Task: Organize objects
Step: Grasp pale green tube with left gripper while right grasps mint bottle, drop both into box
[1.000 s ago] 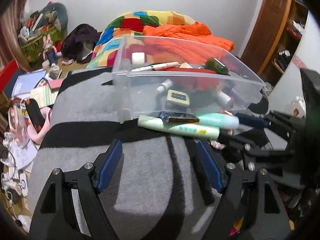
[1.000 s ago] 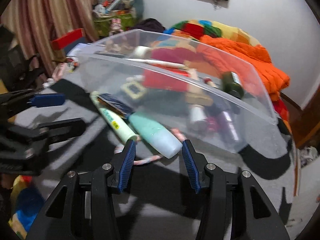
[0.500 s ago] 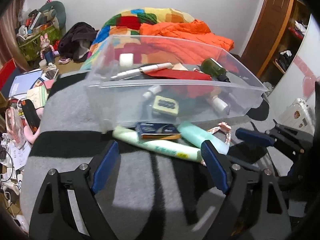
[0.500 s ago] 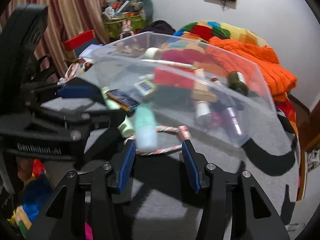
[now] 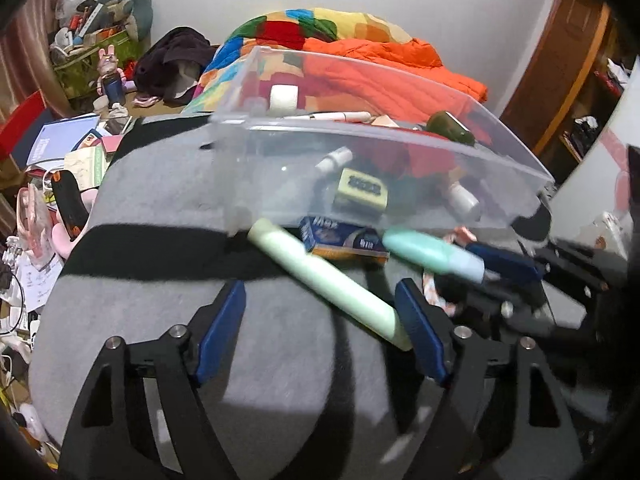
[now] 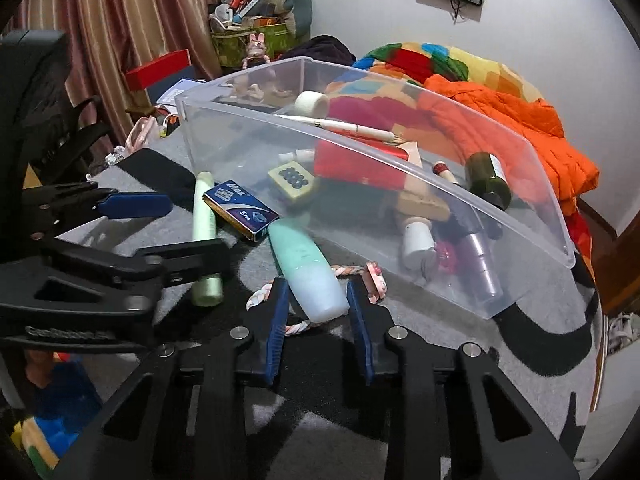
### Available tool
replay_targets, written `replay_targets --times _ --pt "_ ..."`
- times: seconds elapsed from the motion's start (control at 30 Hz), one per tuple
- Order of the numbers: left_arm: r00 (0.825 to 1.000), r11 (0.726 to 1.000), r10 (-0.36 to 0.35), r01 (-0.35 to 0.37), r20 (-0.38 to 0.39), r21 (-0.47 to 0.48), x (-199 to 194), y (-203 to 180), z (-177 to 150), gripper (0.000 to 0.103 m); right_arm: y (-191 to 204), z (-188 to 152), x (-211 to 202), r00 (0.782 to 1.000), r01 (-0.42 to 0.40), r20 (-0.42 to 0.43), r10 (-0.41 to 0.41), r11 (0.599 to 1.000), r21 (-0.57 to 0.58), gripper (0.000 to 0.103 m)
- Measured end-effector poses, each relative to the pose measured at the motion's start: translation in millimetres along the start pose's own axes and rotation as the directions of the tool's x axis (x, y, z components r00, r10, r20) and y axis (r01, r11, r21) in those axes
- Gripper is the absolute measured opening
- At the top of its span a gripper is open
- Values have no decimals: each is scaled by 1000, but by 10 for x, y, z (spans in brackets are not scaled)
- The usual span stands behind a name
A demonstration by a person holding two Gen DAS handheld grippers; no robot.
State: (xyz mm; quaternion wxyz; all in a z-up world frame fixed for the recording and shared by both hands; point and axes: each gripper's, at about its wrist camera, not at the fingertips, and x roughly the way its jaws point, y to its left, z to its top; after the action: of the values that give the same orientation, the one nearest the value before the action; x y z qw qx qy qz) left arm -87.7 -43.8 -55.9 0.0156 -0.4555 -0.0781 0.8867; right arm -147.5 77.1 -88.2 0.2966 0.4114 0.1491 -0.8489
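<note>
A clear plastic bin (image 5: 400, 148) (image 6: 532, 216) holding several small items stands on a grey and black rug. In front of it lie a pale green tube (image 5: 328, 284) (image 6: 205, 232), a blue box (image 5: 344, 240) (image 6: 240, 210), a teal bottle (image 5: 432, 252) (image 6: 308, 272) and a pink-white rope (image 6: 372, 276). My left gripper (image 5: 320, 320) is open, with the tube's near end beside its right finger. My right gripper (image 6: 318, 304) is open, its fingers either side of the teal bottle's near end. Each gripper shows in the other's view, the left (image 6: 132, 220) and the right (image 5: 504, 268).
A bed with a colourful quilt (image 5: 320, 32) and orange blanket (image 6: 500, 112) lies behind the bin. Clutter of books, boxes and toys (image 5: 80, 120) covers the floor at the left. A wooden door (image 5: 560, 72) stands at the right. Striped curtains (image 6: 100, 20) hang at the left.
My right gripper has moved forward around the teal bottle's near end. My left gripper has moved closer to the green tube, whose end now lies by its right finger.
</note>
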Motion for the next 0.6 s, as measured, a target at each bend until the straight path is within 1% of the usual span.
replay_targets --times 0.13,0.23,0.33,0.47,0.53,0.57,0.6 --pt "1000 1000 7 -7 1 4 -129 133 -118 74 -30 -15 -63 1000 -3 14 3 1000 14 24" --pt "1000 1000 25 -25 -3 1 -195 232 -165 74 -29 -48 -164 1000 4 30 -4 1000 14 20" --pt "1000 1000 9 -9 -14 -19 -231 302 -175 74 -50 -98 -279 999 23 43 -23 1000 13 20" --pt "1000 999 -22 21 -12 -42 -230 262 -128 74 -138 -234 -397 998 46 41 -48 998 45 20" --pt "999 998 -36 35 -21 -45 -172 203 -86 74 -214 -308 -411 998 61 25 -63 996 68 20" --pt "999 998 -35 34 -22 -44 -139 172 -69 74 -260 -340 -405 997 69 14 -70 995 77 20" --pt "1000 999 -18 17 -17 -37 -106 135 -56 74 -296 -376 -400 997 72 2 -73 994 87 20"
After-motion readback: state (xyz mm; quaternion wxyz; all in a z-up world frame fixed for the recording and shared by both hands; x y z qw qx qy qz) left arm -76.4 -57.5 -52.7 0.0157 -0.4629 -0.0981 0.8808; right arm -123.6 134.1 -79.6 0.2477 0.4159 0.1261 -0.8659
